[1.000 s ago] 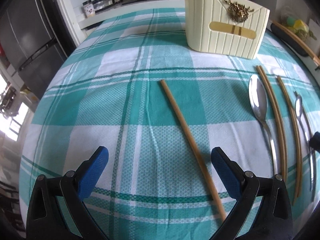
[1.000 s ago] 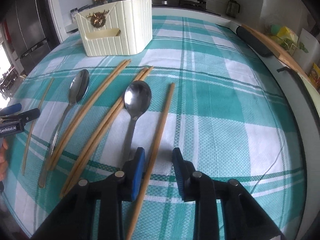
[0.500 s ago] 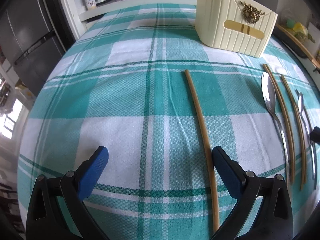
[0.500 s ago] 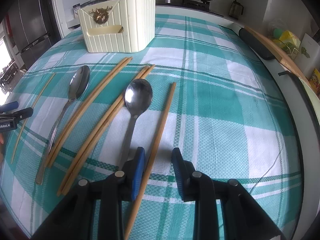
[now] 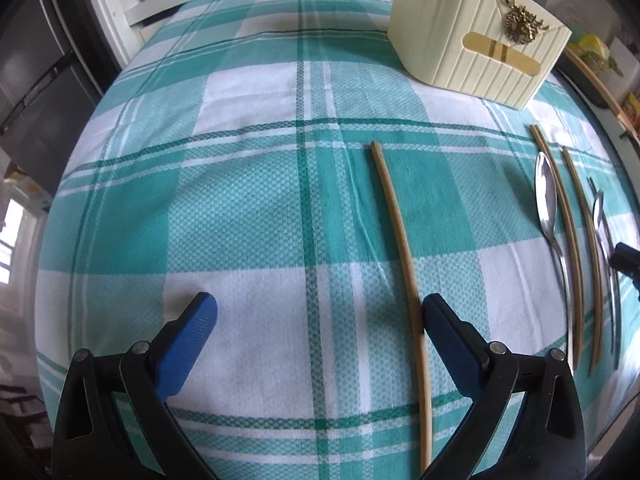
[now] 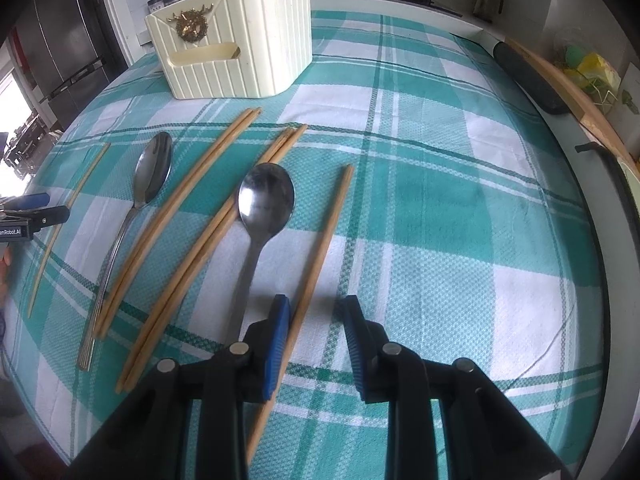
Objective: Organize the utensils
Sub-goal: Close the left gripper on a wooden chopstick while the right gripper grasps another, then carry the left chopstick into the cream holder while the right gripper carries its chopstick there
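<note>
The cream utensil holder (image 6: pixel 236 46) is standing at the far side of the green checked tablecloth (image 6: pixel 460 208). Nearer than it, two spoons (image 6: pixel 266 200) and several chopsticks are lying flat. The right gripper (image 6: pixel 316 332) is hovering with its jaws partly spread around the rightmost chopstick (image 6: pixel 320 256), which is lying just beside the left pad; contact is hard to judge. The left gripper (image 5: pixel 320 320) is standing spread wide over the leftmost chopstick (image 5: pixel 400 236), which is passing just inside its right finger (image 5: pixel 448 336), seemingly ungripped.
</note>
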{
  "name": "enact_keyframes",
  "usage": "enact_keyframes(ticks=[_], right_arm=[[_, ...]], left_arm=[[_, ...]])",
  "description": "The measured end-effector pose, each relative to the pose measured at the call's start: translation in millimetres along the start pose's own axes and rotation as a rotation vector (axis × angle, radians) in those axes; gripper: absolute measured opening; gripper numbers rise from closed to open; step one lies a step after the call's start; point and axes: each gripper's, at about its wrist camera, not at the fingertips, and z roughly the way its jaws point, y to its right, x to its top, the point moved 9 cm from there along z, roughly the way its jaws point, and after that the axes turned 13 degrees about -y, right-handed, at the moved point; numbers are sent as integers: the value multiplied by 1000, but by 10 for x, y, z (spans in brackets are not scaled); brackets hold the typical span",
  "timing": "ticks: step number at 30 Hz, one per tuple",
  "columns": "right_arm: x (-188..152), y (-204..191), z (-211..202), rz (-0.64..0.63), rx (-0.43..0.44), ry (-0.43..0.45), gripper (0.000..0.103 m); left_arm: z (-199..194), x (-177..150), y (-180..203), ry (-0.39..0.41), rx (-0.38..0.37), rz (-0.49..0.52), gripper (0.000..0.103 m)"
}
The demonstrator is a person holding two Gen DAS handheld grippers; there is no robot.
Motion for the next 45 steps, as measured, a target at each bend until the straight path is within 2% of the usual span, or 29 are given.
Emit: enact_keyframes(ticks=[2,7,11,14,17,19,21,26,37,40,45], right_arm=[[87,13,17,-1,8,-6,27],[401,81,96,27,33,-18,27],[639,100,147,55,52,-26,27],[764,106,181,59,43,-38,25],[835,147,206,66,18,-45,10],[871,177,208,85,38,-41,7],[886,211,185,112,61,-26,6],[862,198,-172,145,143,86,6],[488,-136,-1678,16,116,415,6],[329,-227,-2014,-3,101,501,6],[174,-302,-2335,-3,82,596,6]], left_arm=[[23,111,1,-15,0,1,100],[52,342,89,-50,10,49,86],[58,450,103,-81,12,42,78],[53,516,91,-87,9,26,66],[47,571,77,-78,4,17,45],[44,622,100,-59,-1,21,17],[32,638,122,-38,-10,32,6],[-230,590,101,38,-118,-15,4],[-1727,275,176,339,-230,29,4],[-2012,128,222,398,-254,47,4],[-2297,-44,305,464,-282,66,4]])
